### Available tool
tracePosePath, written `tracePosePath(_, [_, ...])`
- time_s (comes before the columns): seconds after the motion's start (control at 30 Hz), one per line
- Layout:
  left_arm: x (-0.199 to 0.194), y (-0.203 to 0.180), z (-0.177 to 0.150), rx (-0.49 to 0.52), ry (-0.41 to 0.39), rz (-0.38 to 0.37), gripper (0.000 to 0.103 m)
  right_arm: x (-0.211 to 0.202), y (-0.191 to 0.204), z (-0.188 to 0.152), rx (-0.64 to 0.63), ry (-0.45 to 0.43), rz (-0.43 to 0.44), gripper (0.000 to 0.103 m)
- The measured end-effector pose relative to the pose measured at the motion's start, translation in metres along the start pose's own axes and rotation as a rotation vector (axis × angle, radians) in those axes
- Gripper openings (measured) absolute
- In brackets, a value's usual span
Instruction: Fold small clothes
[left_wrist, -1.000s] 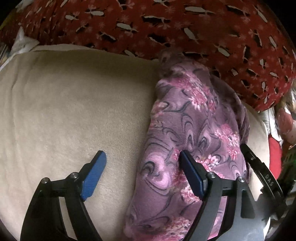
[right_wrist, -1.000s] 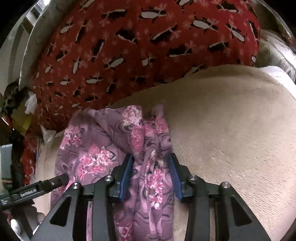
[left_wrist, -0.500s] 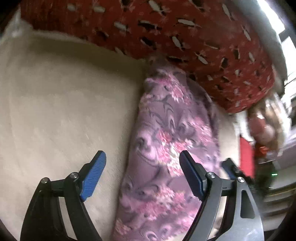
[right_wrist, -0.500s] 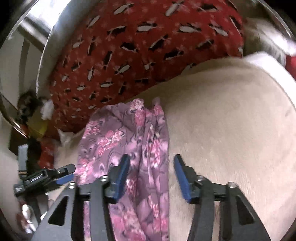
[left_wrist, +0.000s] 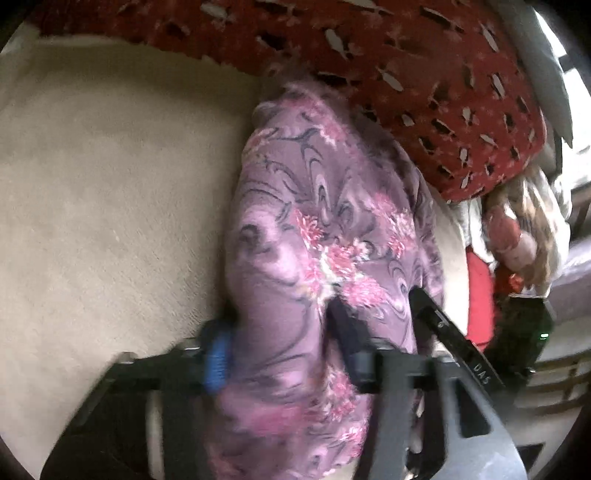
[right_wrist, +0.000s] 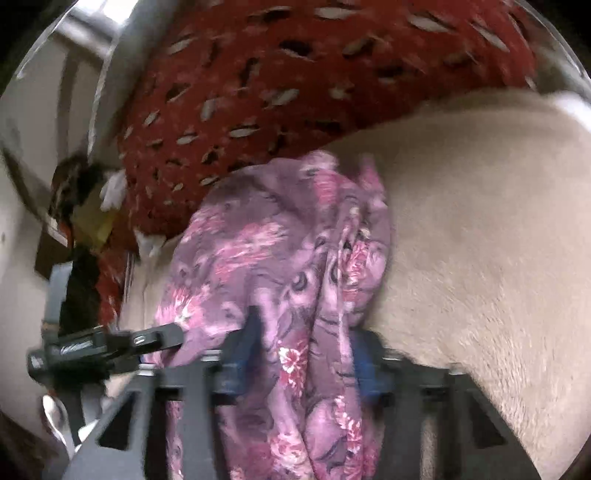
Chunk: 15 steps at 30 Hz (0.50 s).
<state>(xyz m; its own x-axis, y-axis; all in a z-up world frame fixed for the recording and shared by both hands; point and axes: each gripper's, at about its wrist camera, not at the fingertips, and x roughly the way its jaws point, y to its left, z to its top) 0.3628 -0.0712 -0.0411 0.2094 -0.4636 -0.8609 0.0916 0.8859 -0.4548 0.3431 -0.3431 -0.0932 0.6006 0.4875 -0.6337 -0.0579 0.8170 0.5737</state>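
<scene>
A purple floral garment lies folded into a long strip on the beige blanket. My left gripper straddles its near end, jaws closing, and the cloth bunches between the blue pads. In the right wrist view the same garment runs up from my right gripper, whose jaws are also closing with a thick fold of cloth pinched between the fingers. Each gripper shows in the other's view, close beside its partner on the same end of the strip. The picture is blurred by motion.
A big red patterned cushion lies right behind the garment's far end. Clutter, including a red item and mixed fabrics, sits past the blanket's edge. The beige blanket stretches wide beside the garment.
Both pairs of jaws have narrowed onto the garment's near end; the left stood wide before, and the right had loosened and gripped again. Both views have shifted and tilted slightly.
</scene>
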Motion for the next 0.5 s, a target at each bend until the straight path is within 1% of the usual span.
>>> tracePosePath(0.07, [-0.005, -0.001, 0.0, 0.018, -0.018, 0.007, 0.027, -0.007, 0.011, -0.001, -0.048, -0.027, -0.023, 0.025])
tracePosePath(0.1, [-0.009, -0.003, -0.001, 0.021, -0.028, 0.008, 0.026, -0.01, 0.013, -0.001, -0.051, -0.034, -0.029, 0.024])
tracePosePath(0.23, [-0.035, -0.01, -0.01, 0.043, -0.069, 0.004, 0.025, -0.026, 0.034, -0.004, -0.081, -0.068, -0.049, 0.024])
tracePosePath(0.37, [-0.068, -0.008, -0.027, 0.078, -0.112, 0.013, 0.025, -0.048, 0.061, -0.014, -0.105, -0.087, -0.013, 0.024])
tracePosePath(0.5, [-0.098, 0.009, -0.051, 0.078, -0.137, 0.025, 0.025, -0.06, 0.086, -0.033, -0.116, -0.066, 0.03, 0.024])
